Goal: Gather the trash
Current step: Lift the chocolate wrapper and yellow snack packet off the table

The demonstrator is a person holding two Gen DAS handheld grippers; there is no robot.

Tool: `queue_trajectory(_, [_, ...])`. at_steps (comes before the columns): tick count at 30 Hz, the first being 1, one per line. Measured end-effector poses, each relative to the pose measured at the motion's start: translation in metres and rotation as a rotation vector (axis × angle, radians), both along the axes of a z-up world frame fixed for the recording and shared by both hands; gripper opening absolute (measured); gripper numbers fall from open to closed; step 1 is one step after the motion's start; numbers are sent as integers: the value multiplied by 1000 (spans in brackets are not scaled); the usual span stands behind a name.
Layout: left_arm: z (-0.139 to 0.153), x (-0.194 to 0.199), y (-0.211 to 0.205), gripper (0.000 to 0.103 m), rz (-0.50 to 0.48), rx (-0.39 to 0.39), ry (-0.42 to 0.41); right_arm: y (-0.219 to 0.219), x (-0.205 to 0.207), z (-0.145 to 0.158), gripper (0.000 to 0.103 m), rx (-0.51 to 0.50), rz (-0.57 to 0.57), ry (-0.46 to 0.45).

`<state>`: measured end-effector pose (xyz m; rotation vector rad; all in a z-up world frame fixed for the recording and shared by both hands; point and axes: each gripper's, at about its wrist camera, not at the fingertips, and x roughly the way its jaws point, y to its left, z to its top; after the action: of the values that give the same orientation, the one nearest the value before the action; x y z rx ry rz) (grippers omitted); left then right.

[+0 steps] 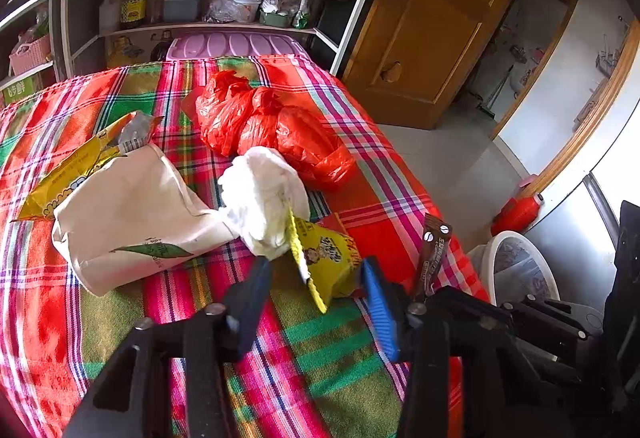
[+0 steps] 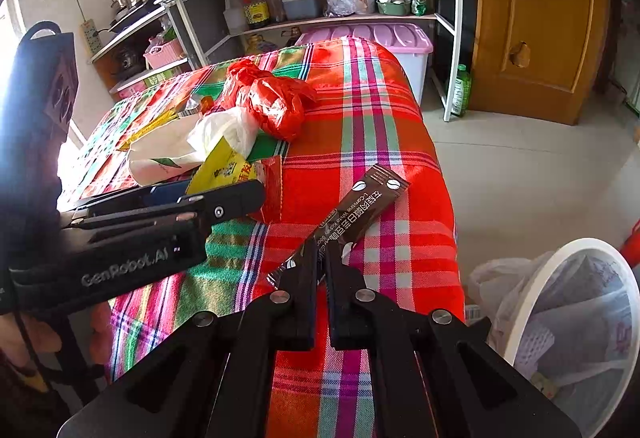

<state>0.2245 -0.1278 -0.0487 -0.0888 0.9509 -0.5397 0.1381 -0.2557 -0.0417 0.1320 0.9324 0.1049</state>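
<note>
My right gripper (image 2: 322,258) is clamped tight on the near end of a brown coffee stick sachet (image 2: 362,204), which slants away from the tips toward one o'clock above the plaid tablecloth (image 2: 372,110). In the left wrist view the same sachet (image 1: 434,250) stands up at about three o'clock of my left gripper.

My left gripper (image 1: 316,278) stands at a narrow gap, its black finger on the left and the blue-padded finger (image 1: 380,302) on the right, with a yellow snack wrapper (image 1: 326,258) between them. The blue pad lies against the wrapper's right side; on the left I see cloth between the black finger and the wrapper's edge, so I cannot call it a firm pinch. In the right wrist view this gripper (image 2: 224,194) reaches in from nine o'clock, its tips at the yellow wrapper (image 2: 226,168).

Just beyond the wrapper, at twelve o'clock of the left gripper, sits a crumpled white tissue (image 1: 266,194). At ten o'clock lies a white paper bag with a green leaf print (image 1: 132,222), and a yellow foil packet (image 1: 68,174) pokes out behind it. Farther back, toward one o'clock, is a bunched red plastic bag (image 1: 272,126).

Off the table's right edge, at four o'clock in the right wrist view, stands a white bin lined with a clear bag (image 2: 532,290), with scraps already inside.
</note>
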Motion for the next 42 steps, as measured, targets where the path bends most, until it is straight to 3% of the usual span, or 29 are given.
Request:
queue_trajectory(9, [0, -2, -2, 28, -13, -6, -2, -1, -1, 0, 3, 5, -2, -1])
queue_trajectory(23, [16, -18, 9, 26, 0, -24, -44, -7, -8, 9, 2, 26, -24, -38])
queue_trajectory(25, [17, -18, 12, 26, 3, -26, -43, -16, -5, 9, 3, 88, -45, -33])
queue_trajectory(27, [18, -18, 14, 26, 8, -24, -46, -24, -2, 9, 9, 137, -71, -29])
queue_trajectory(29, [19, -20, 15, 26, 10, -20, -53, -24, 2, 11, 30, 114, -94, -25])
queue_trajectory(31, [19, -19, 17, 26, 9, -27, -50, -18, 8, 11, 37, 99, -83, -13])
queue_trajectory(39, [15, -17, 21, 26, 19, -30, -40, -3, 21, -2, 37, 20, -77, 29])
queue_trajectory(42, [14, -16, 21, 26, 21, -32, -36, -4, 20, -3, 30, 8, -81, 27])
